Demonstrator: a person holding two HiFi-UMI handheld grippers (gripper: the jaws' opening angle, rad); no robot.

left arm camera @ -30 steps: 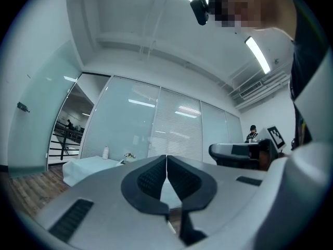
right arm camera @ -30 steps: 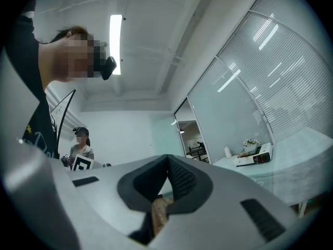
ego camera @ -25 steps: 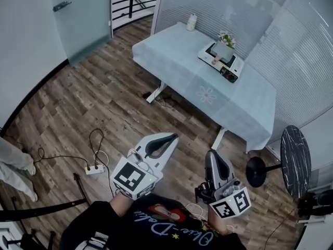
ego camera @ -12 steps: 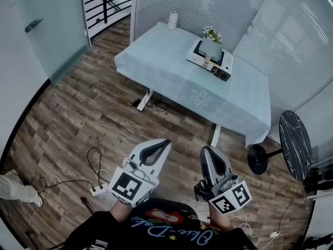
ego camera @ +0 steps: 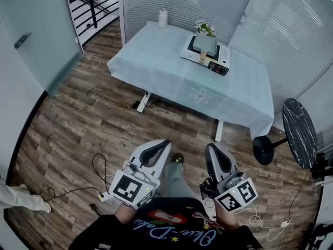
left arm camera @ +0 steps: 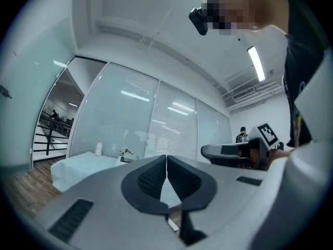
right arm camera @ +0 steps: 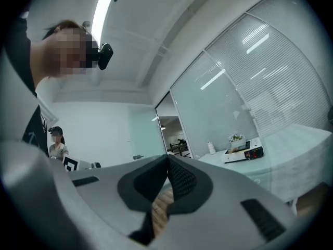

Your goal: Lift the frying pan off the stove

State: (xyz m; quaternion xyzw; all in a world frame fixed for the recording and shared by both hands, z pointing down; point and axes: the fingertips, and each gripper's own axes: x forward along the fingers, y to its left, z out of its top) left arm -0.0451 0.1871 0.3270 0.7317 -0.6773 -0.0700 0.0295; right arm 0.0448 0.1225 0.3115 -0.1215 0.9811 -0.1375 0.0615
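While the person walks, left claw point(ego camera: 165, 142): carried low at the waist, jaws pressed together on nothing, just as a second ago.
right claw point(ego camera: 210, 148): beside the left one, likewise closed and empty; no change in its set either.
shoe point(ego camera: 178, 159): newly showing between the two claws, so a step forward looks to be under way.
floor point(ego camera: 78, 113): wood boards; the white power strip point(ego camera: 105, 196) now lies lower in the head view, closer to the body.
bench point(ego camera: 156, 56): covered in pale blue cloth; it has swung from the right of the head view to squarely ahead and remains well apart from both claws.
stove point(ego camera: 222, 61): white, toward the far side of the bench, with a small plant point(ego camera: 204, 27) just behind it.
frying pan point(ego camera: 206, 42): sitting on the stove, untouched; its pale handle seems to point toward the near edge.
bottle point(ego camera: 163, 18): at the bench's far left corner.
meaning for the task: this is the approach only; lifting has not begun, the gap to the bench must be crossed first, and one claw will have to spread before it can take the handle.
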